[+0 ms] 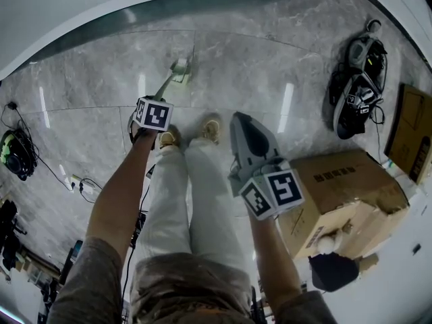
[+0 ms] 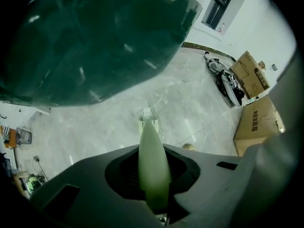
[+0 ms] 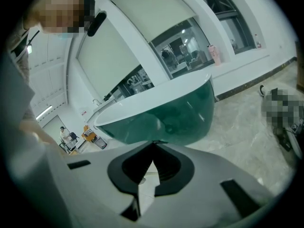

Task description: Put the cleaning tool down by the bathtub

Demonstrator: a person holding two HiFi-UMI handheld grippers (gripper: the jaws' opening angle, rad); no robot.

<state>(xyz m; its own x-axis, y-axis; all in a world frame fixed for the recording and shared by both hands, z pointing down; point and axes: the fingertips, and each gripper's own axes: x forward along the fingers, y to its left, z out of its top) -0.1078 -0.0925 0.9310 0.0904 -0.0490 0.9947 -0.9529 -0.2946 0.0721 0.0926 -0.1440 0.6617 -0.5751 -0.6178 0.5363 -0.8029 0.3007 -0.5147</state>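
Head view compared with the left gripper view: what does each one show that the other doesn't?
Only the head view: the person's legs, shoes and the right gripper, held empty in the air. Only the left gripper view: a window, and a close look at the left gripper clamped on the tool's handle. Both: the pale green cleaning tool reaching down to the marble floor, and the cardboard box.
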